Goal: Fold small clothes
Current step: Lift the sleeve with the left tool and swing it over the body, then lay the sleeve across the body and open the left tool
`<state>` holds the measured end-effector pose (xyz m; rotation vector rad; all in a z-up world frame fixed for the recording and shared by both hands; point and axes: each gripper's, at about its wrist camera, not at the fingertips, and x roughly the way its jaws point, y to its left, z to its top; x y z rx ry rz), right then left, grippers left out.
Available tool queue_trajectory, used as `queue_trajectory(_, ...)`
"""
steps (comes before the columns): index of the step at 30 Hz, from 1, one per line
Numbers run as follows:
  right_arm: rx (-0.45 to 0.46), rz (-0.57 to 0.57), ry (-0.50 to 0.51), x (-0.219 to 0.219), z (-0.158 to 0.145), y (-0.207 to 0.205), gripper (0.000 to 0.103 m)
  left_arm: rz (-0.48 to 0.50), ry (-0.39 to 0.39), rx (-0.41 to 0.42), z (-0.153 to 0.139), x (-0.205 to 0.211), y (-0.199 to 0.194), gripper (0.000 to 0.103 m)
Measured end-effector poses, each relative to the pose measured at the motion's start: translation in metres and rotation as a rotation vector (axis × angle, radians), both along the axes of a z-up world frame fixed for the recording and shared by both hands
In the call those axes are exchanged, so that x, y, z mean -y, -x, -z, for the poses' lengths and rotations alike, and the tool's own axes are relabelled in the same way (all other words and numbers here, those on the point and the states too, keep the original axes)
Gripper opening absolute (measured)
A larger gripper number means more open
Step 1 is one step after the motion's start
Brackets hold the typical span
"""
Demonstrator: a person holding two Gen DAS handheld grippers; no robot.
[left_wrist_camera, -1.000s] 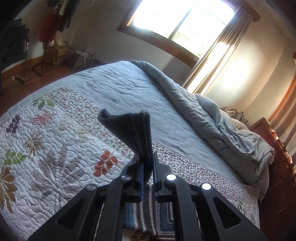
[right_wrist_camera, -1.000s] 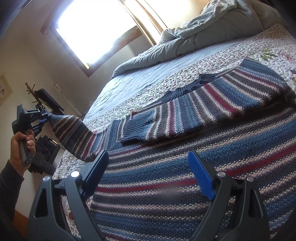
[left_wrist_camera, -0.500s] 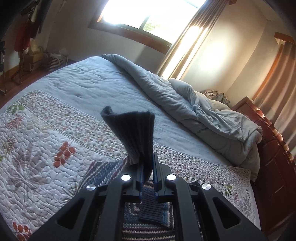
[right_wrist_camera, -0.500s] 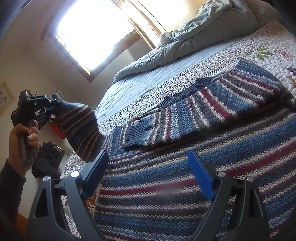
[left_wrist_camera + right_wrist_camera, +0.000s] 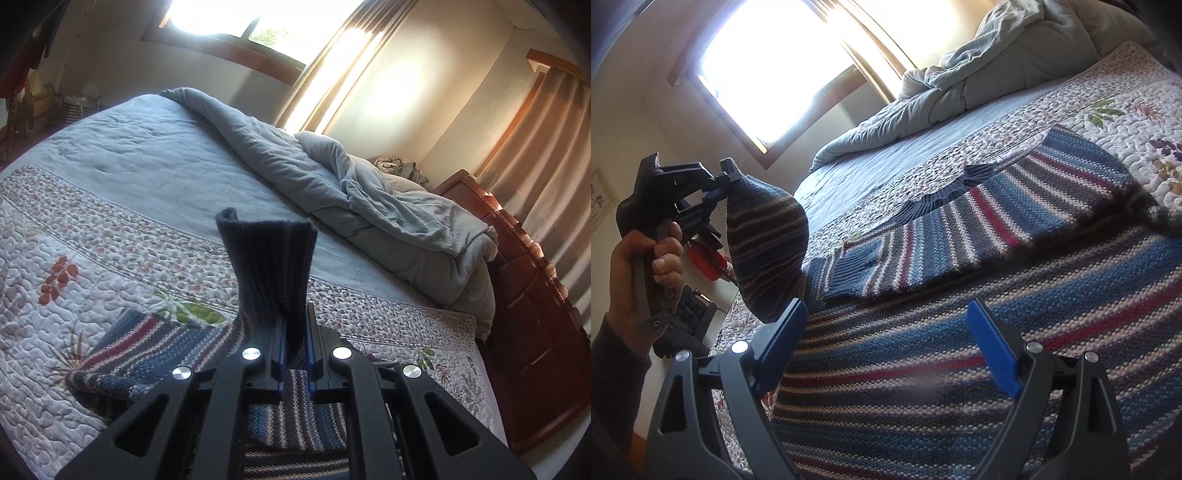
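**Sleeve cuff pinched and raised**

Jaws of the left gripper (image 5: 294,332) are pressed together on the dark ribbed cuff (image 5: 267,258) of the blue, red and white striped knitted sweater (image 5: 960,332), holding that sleeve up off the bed. Jaws of the right gripper (image 5: 886,343) stand spread wide, empty, just above the sweater's body, which lies flat on the floral quilted bedspread (image 5: 92,258). A rumpled grey duvet (image 5: 369,192) lies near the window.

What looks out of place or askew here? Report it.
Nothing damaged or spilled. The striped sweater lies on the quilt with one sleeve already folded across; the left gripper holds the other sleeve's cuff raised mid-fold. The grey duvet is bunched up.
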<state>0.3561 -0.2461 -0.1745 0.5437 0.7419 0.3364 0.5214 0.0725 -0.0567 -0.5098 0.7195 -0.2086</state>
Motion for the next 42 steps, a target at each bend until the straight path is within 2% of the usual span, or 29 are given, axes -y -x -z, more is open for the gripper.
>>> queue_trajectory(10,-0.010,0.027,-0.008,0.028,-0.001,0.006,0.088,0.038,0.031,-0.010,0.029,0.055,0.002,0.008)
queue_trajectory(18,-0.004,0.073,-0.039,0.055,-0.003,0.011,0.089,0.010,0.057,-0.036,0.075,0.114,0.003,0.008)
queue_trajectory(26,0.024,0.140,-0.085,0.081,-0.009,0.016,0.089,0.004,-0.003,-0.048,0.112,0.177,0.007,0.008)
queue_trajectory(31,0.024,0.156,-0.101,0.088,-0.010,0.017,0.089,0.013,-0.009,-0.086,0.136,0.196,0.008,0.008)
queue_trajectory(35,0.015,0.163,-0.102,0.089,-0.008,0.015,0.089,0.063,-0.030,-0.128,0.155,0.205,0.009,0.009)
queue_trajectory(36,0.011,0.164,-0.101,0.090,-0.006,0.015,0.089,0.075,-0.035,-0.136,0.159,0.207,0.010,0.014)
queue_trajectory(37,0.009,0.166,-0.099,0.090,-0.006,0.015,0.089,0.084,-0.032,-0.139,0.162,0.208,0.013,0.025)
queue_trajectory(39,-0.005,0.166,-0.106,0.091,-0.001,0.014,0.089,0.121,0.011,-0.154,0.165,0.204,0.018,0.038)
queue_trajectory(42,-0.033,0.164,-0.141,0.094,0.007,0.012,0.090,0.153,0.061,-0.132,0.154,0.189,0.034,0.059)
